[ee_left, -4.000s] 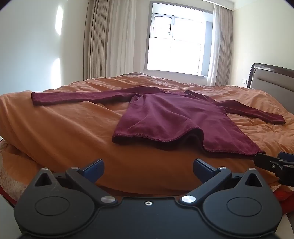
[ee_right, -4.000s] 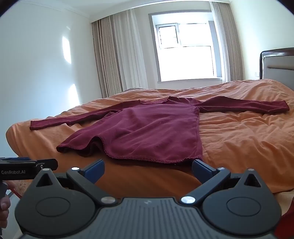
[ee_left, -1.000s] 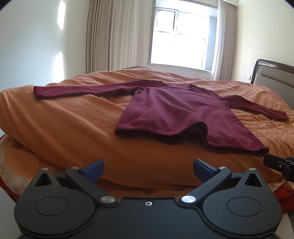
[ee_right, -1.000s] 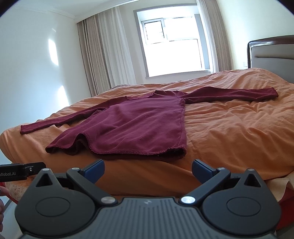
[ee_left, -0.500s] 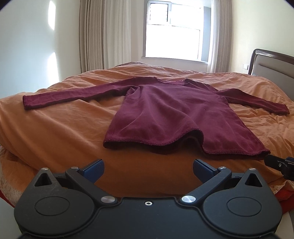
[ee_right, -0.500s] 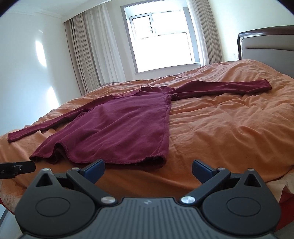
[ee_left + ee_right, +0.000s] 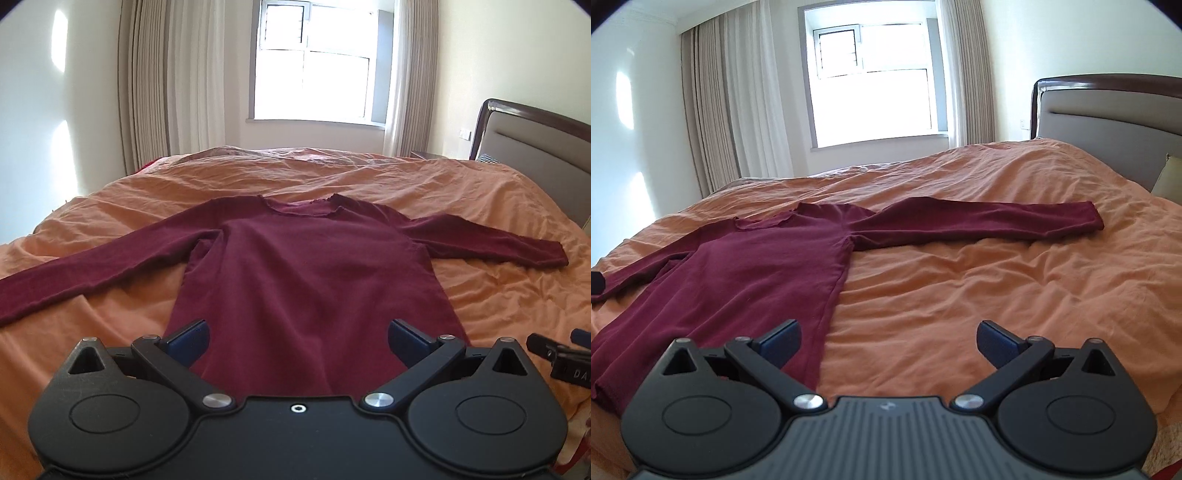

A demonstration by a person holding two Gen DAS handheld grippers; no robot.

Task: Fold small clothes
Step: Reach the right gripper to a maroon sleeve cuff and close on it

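Note:
A dark red long-sleeved top (image 7: 306,273) lies flat on the orange bedspread (image 7: 480,206), both sleeves spread out to the sides, neckline toward the window. My left gripper (image 7: 297,338) is open and empty, hovering over the top's lower body near the hem. My right gripper (image 7: 886,339) is open and empty, over the bedspread (image 7: 960,295) just right of the top's (image 7: 750,273) right side edge. The right sleeve (image 7: 979,219) stretches toward the headboard. The right gripper's tip also shows in the left wrist view (image 7: 554,354).
A padded headboard (image 7: 1108,122) stands at the right. A window (image 7: 314,74) with curtains is beyond the far side of the bed. A pale pillow corner (image 7: 1167,177) shows at the far right. The bedspread is wrinkled.
Both grippers have moved forward and up over the bed. The left now hovers over the top's hem; the right has come over the bedspread beside the top. Both stay open.

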